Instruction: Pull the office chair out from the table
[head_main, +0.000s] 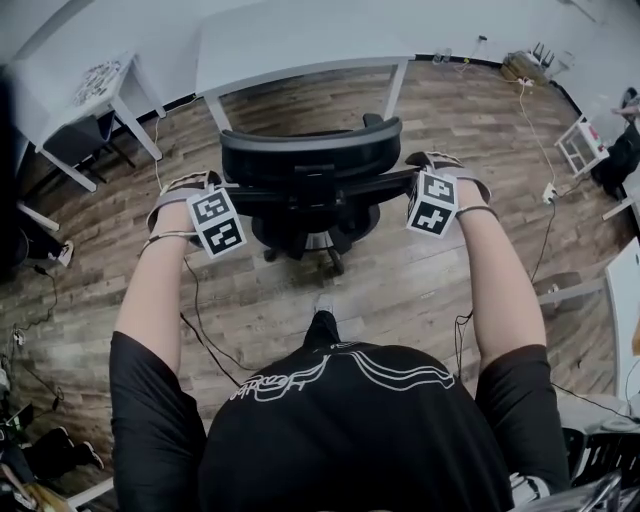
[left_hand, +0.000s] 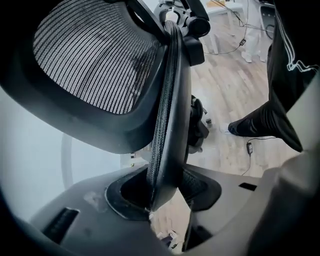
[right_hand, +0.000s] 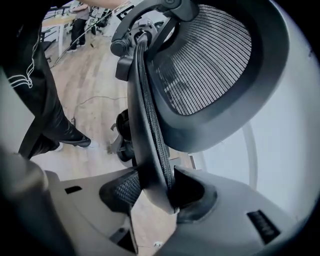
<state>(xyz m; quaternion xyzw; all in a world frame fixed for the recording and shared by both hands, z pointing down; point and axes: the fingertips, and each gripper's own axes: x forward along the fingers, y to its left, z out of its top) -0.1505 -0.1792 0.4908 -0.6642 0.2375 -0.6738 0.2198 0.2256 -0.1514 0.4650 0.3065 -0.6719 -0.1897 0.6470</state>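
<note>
Pull in hand: left gripper (left_hand: 162, 192), right gripper (right_hand: 152, 192) each clamped on office chair (head_main: 310, 160) backrest edge; next, draw it nearer, away from far surface (head_main: 300, 50).

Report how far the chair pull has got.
Done: left tongs and right tongs clamp the office chair by its back edges; it stands on the wood floor, apart from the table. In hand: that two-sided grip. Left: perhaps a little more pull, then release.

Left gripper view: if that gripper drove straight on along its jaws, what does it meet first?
The office chair's backrest rim: the left gripper is clamped on it, so contact is immediate. Past the rim, probably the wooden floor, though depth is unclear.
</note>
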